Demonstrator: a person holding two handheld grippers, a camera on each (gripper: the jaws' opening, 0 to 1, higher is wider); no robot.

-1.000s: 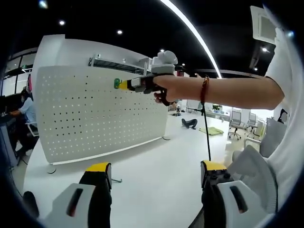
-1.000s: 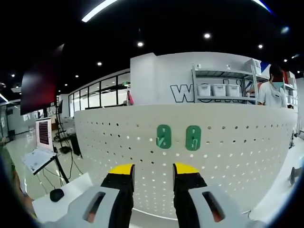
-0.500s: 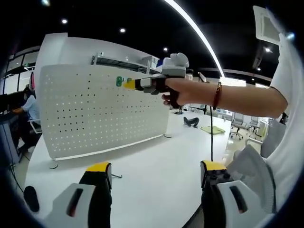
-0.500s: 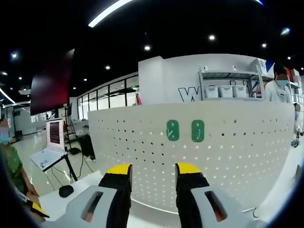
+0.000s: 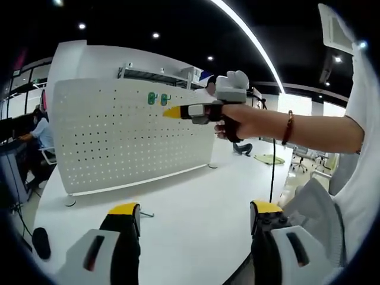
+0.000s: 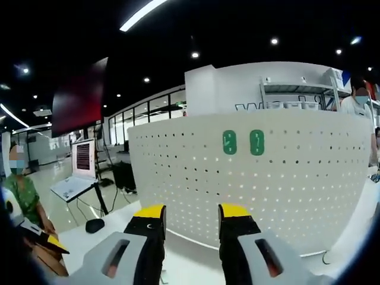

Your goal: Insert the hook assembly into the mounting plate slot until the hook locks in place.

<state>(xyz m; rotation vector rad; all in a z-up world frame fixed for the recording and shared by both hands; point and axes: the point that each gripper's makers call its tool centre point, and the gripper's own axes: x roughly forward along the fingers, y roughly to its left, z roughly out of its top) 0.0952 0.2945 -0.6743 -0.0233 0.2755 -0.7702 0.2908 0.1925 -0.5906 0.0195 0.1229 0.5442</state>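
The two green hooks [image 6: 243, 142] hung upright on the white pegboard [image 6: 297, 178], dead ahead of and above the empty, parted right gripper [image 6: 191, 215], the nearer one; the left gripper [image 5: 193, 211] sat open lower down.

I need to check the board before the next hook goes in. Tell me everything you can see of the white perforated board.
The white perforated board stands upright on the white table, on small feet at its bottom corners. It looks like painted metal, with regular rows of small holes. Two green hook pieces sit side by side near its top edge. Neither claw touches it.
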